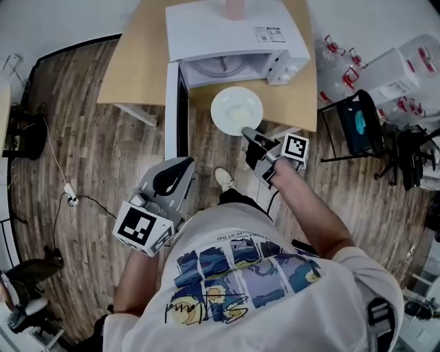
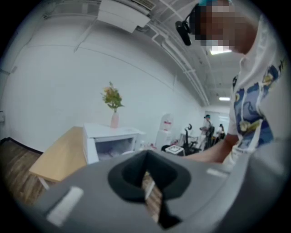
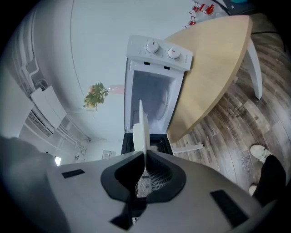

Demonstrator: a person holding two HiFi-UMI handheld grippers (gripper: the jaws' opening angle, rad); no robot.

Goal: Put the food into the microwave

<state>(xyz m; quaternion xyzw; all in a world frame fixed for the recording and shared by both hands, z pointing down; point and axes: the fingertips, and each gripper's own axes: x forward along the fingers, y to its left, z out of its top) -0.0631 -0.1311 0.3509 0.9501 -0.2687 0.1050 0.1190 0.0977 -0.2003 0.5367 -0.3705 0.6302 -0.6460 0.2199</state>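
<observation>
A white microwave (image 1: 234,38) stands on a wooden table (image 1: 141,62), its door (image 1: 176,110) swung open toward me on the left. In front of the opening, over the table edge, hangs a white plate (image 1: 236,108) with pale food. My right gripper (image 1: 249,135) is shut on the plate's near rim. The right gripper view shows the plate (image 3: 141,129) edge-on between the jaws of that gripper (image 3: 142,157), with the open microwave (image 3: 152,93) beyond. My left gripper (image 1: 173,177) is low beside my body, shut and empty, and it (image 2: 146,175) faces the microwave (image 2: 111,141).
A pink vase (image 1: 234,8) with flowers stands on top of the microwave. Water bottles (image 1: 337,62) and a black chair (image 1: 357,124) crowd the right side. Cables (image 1: 69,196) lie on the wooden floor at left. My shoe (image 1: 223,180) is under the table edge.
</observation>
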